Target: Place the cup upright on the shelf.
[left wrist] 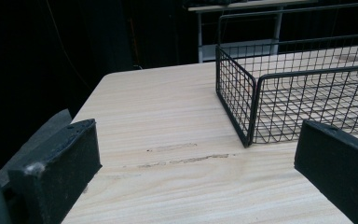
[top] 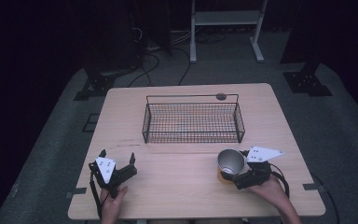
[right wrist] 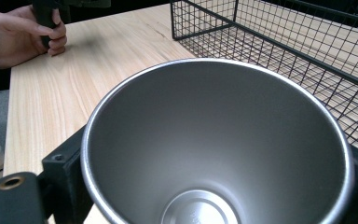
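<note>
Right gripper view looks straight down into the steel cup (right wrist: 214,149), bare inside, with black jaws pressed against both sides of its wall. From the high view the cup (top: 230,161) stands near the table's (top: 182,191) front edge, right of centre, clamped by the right gripper (top: 240,171). This looks like the pick-up step; next, I judge, comes a lift and a carry forward over the near wall of the wire basket (top: 192,122). Near the front left corner, the left gripper (top: 117,164) hovers with jaws spread, grasping nothing. Its own view adds the basket's corner (left wrist: 251,112) and scuff marks (left wrist: 186,158) on the wood.
</note>
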Available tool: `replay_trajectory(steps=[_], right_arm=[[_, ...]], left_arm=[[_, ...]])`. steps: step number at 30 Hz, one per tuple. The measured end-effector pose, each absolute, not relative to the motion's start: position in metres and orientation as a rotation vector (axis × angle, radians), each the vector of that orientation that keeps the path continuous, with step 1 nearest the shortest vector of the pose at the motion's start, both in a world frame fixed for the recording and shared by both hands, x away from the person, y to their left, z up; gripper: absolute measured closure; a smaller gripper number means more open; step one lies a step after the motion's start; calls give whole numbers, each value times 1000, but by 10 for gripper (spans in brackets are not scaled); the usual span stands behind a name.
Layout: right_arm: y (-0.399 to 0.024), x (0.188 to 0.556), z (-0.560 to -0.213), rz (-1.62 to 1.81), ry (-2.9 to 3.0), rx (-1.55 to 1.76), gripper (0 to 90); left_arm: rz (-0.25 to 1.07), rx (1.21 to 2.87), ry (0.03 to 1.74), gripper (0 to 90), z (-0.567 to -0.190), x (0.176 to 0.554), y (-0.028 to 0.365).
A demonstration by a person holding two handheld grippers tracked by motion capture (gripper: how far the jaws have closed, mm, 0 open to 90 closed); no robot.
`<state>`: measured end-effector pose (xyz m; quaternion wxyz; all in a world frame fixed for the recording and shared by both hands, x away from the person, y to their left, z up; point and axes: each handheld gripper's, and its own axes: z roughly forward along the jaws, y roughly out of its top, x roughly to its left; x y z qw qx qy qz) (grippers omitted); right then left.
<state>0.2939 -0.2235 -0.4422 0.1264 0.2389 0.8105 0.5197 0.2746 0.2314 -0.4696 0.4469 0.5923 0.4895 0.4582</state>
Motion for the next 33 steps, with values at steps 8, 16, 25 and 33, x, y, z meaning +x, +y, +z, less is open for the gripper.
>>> replay_trajectory(steps=[8, 16, 25, 33], right_arm=[[-224, 294, -441, 1515, 2366, 704, 97], [-225, 297, -434, 1514, 2372, 708, 98], [-222, 302, -421, 1539, 2392, 692, 99], [-217, 311, -407, 1573, 2387, 673, 99]], left_arm=[[1134, 1467, 1211, 0, -470, 275, 231], [1134, 1466, 1212, 0, -470, 275, 231], [1134, 1467, 1210, 0, -470, 275, 231], [1133, 1466, 1211, 0, -470, 275, 231]])
